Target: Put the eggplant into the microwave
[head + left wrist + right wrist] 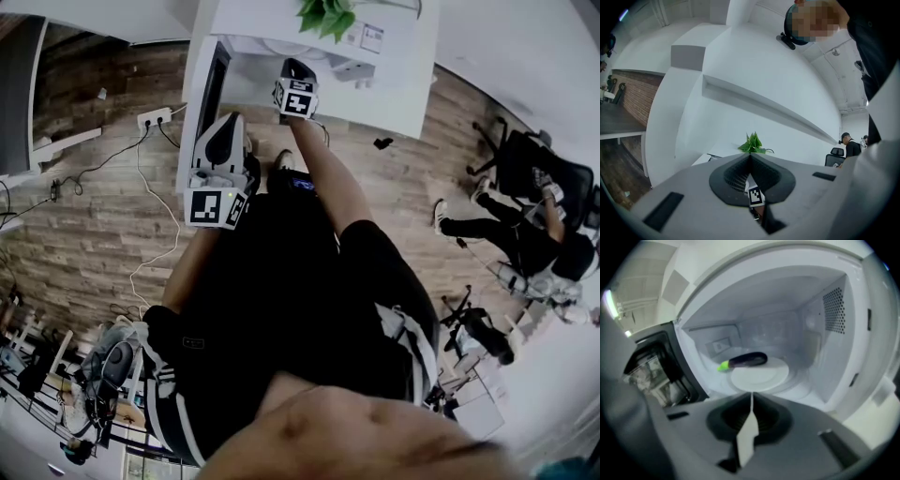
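The dark purple eggplant (743, 361) with a green stem lies on the white turntable plate (761, 377) inside the open microwave (825, 338). My right gripper (751, 395) is shut and empty just outside the opening, pointing down at the plate. In the head view the right gripper (296, 67) reaches towards the microwave (253, 70), whose dark door (212, 92) stands open at the left. My left gripper (223, 127) hangs back beside that door. The left gripper (750, 157) points level with its jaws together and nothing in them.
A green potted plant (326, 15) stands on top of the microwave, and the plant (752, 143) also shows in the left gripper view. The open door (656, 371) juts out left of the cavity. Cables and a power strip (155, 118) lie on the wooden floor. People sit on chairs (525, 202) at the right.
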Demonstrator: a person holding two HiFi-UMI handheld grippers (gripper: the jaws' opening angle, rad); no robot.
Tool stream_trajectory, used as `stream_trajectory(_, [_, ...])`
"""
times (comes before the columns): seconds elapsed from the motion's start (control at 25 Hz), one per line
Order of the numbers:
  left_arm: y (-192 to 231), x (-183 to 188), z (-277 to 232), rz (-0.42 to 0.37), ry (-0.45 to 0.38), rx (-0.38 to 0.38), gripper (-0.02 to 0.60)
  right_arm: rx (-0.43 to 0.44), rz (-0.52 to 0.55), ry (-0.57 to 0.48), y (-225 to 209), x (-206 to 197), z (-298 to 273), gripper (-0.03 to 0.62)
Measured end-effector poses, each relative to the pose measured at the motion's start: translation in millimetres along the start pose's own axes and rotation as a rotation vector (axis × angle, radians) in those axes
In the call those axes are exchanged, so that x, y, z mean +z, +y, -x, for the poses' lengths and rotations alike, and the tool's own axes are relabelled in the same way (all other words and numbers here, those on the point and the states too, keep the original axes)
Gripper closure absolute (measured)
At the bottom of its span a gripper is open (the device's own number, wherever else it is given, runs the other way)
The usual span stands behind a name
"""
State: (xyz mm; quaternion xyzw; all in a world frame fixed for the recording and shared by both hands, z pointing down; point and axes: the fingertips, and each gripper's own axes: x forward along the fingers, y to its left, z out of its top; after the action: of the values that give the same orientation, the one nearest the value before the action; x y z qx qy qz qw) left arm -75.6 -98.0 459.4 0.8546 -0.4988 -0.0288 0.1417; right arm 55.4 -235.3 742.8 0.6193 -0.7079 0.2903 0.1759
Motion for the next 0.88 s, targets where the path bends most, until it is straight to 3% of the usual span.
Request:
stream_trajectory(0.44, [-16.6,4.8,5.7,-0.009,-0.03,-0.012,0.552,0.027,-0.005,-0.065,-3.0,15.8,76.6,0.557])
stream_trajectory(0.88, [-26.0,17.4,2.3,-0.039,-0.06,-0.033,0.552,0.072,0.023,-0.18,-0.5,62.3,165.6,0.557])
